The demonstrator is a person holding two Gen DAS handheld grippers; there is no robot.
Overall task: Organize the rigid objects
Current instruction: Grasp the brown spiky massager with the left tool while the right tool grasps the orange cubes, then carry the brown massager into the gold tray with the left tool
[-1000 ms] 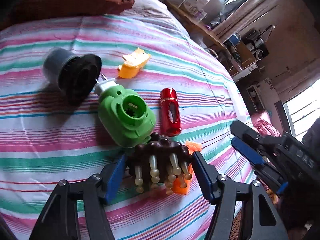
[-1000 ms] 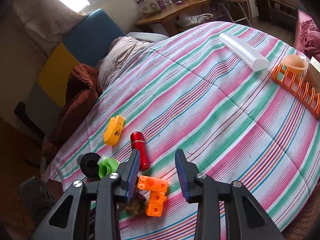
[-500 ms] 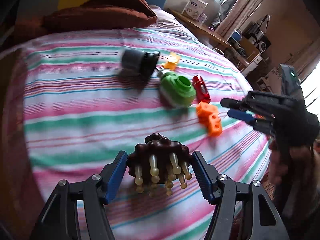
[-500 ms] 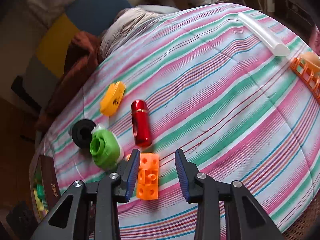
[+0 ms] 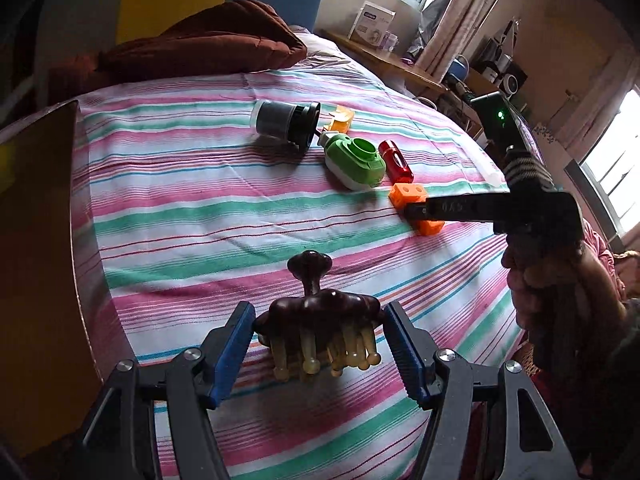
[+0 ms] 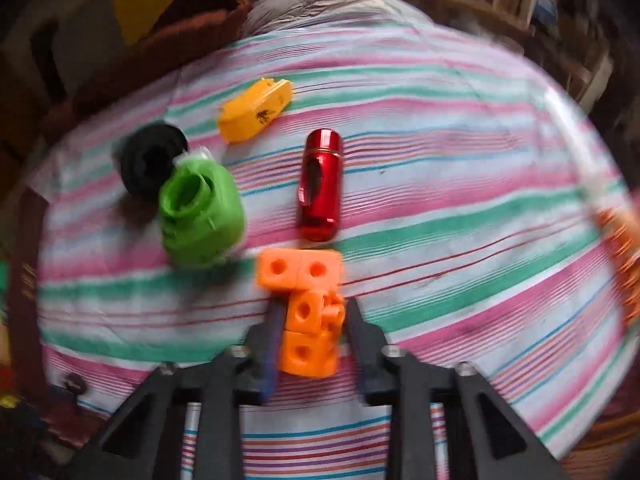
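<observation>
Striped bedding (image 5: 192,208) is filling both views, with a loose row of items lying upper centre: a black cylinder (image 5: 286,124), a yellow piece (image 6: 256,110), a green plastic part (image 5: 354,158) and a red canister (image 6: 320,190), none of them sorted yet. Lower centre of the left view, the left gripper (image 5: 320,344) is clasping a dark brown pronged massager (image 5: 320,320) just above the cloth. Meanwhile the right gripper (image 6: 312,344), its jaws having just been closing, is clamping the lower end of the orange block cluster (image 6: 308,308) at the bottom centre of its own view. Two items are in hand; four are waiting, so I'd call this early going.
</observation>
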